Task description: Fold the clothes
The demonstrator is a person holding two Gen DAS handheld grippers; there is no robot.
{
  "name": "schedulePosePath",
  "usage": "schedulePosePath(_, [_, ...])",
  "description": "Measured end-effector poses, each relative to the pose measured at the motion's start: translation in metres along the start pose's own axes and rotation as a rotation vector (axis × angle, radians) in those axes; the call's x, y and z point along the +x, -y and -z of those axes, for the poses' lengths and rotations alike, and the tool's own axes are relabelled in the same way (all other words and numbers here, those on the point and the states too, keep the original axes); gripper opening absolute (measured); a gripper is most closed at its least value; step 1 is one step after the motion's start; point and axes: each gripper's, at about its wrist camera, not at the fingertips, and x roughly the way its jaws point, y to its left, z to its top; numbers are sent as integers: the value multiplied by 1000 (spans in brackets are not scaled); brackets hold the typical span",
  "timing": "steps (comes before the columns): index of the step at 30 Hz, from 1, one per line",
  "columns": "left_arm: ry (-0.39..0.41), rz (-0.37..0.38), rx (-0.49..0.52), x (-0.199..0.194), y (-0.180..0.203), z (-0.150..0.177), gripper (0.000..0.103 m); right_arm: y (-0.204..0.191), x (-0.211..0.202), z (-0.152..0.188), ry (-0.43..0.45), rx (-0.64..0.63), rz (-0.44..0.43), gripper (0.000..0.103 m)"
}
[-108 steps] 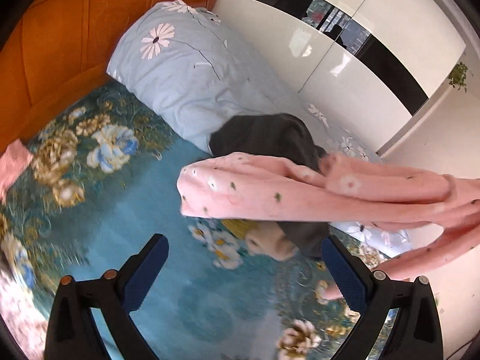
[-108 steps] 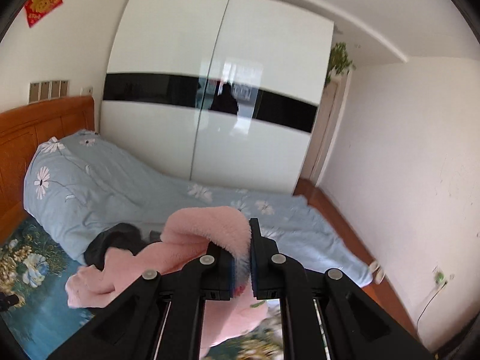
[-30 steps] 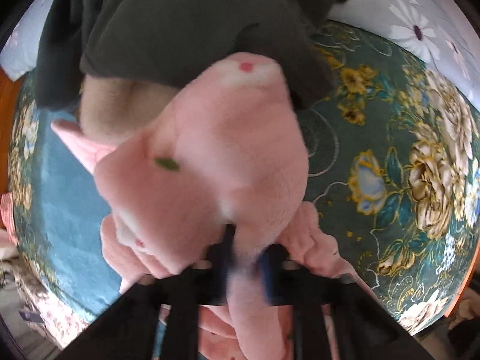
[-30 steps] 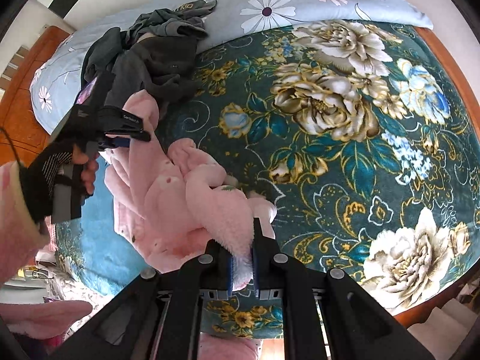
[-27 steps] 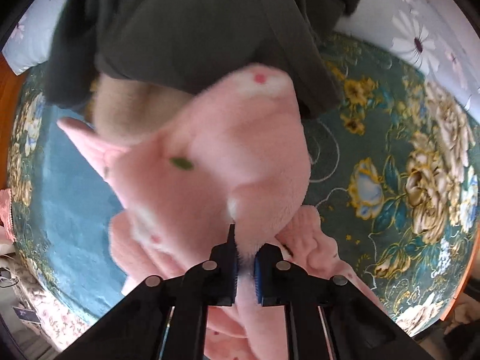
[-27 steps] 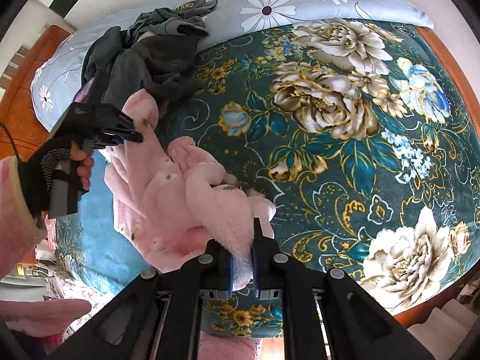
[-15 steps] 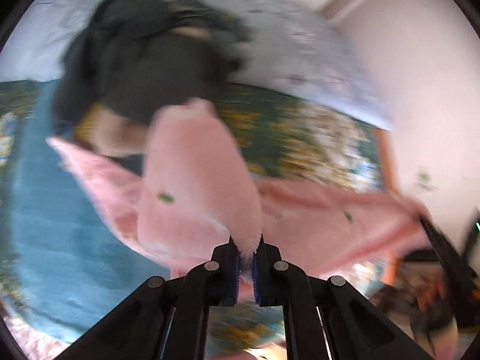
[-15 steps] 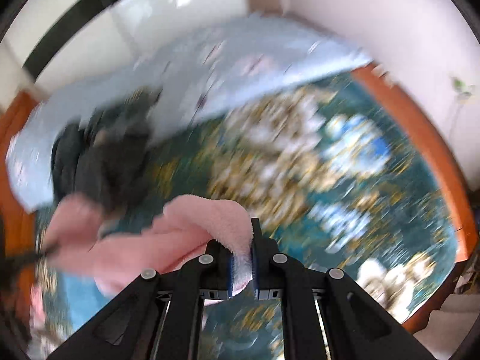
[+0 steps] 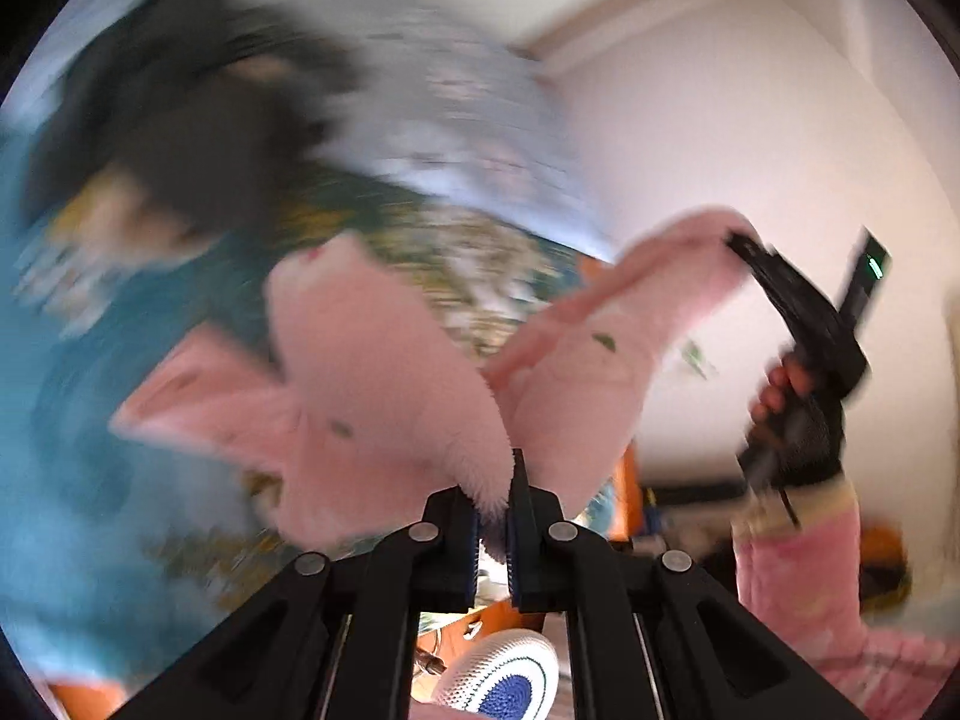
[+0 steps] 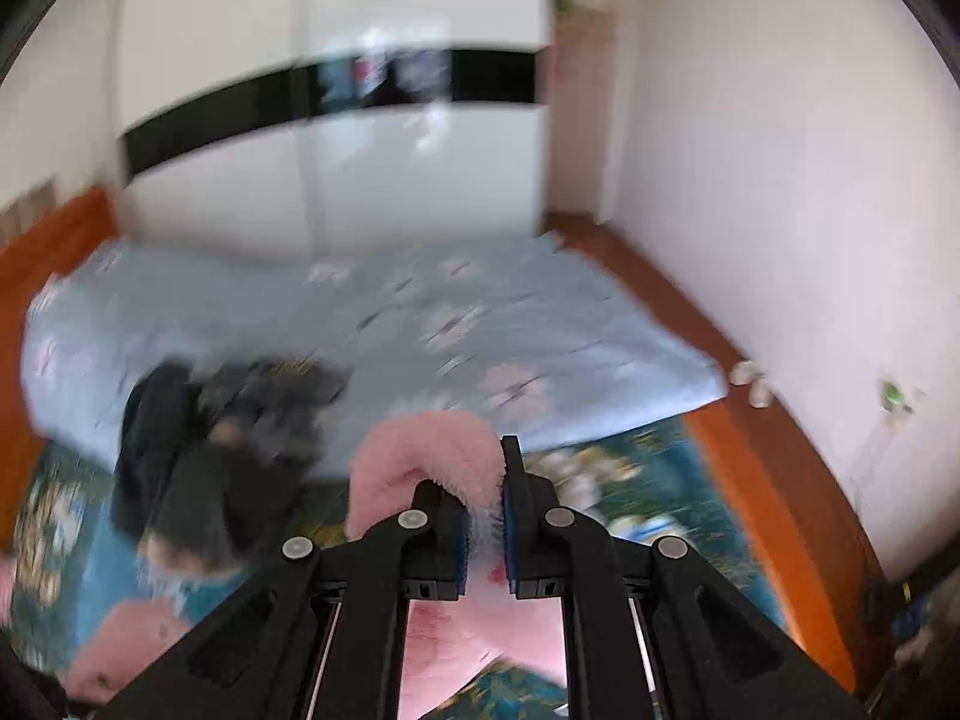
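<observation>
Above the floral bedspread (image 10: 636, 468), fluffy pink fleece garment (image 9: 384, 384) pinched by left tool (image 9: 492, 516) and right tool (image 10: 483, 516).

dark clothes pile (image 10: 198, 456) crowds the bed's (image 10: 540, 324) left side.

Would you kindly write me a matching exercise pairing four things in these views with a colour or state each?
Things:
1. left gripper
2. fleece garment
3. clothes pile
4. duvet

Descriptions:
A. pale blue with flowers
B. dark, heaped on the bed
C. shut on a pink edge
D. pink, lifted between two grippers

Pairs: 1-C, 2-D, 3-B, 4-A
</observation>
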Motion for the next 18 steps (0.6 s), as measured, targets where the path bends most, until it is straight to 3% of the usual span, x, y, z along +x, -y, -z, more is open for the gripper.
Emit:
schedulePosePath(5, [85,-217,-342,-35,-140,25,7,-118,81,42,-237,-92,-219,9])
schedulePosePath(8, [155,-257,-548,-69,-215,51,7,-191,107,63,-349,-180,-329,9])
schedulePosePath(13, [296,-292,-796,-118,-316,91,7,-316,120,78,-424,-395,-446,9])
schedulePosePath(18, [409,-291,-913,-159,-373,119,7,-436,102,97,-386,-615,-549,9])
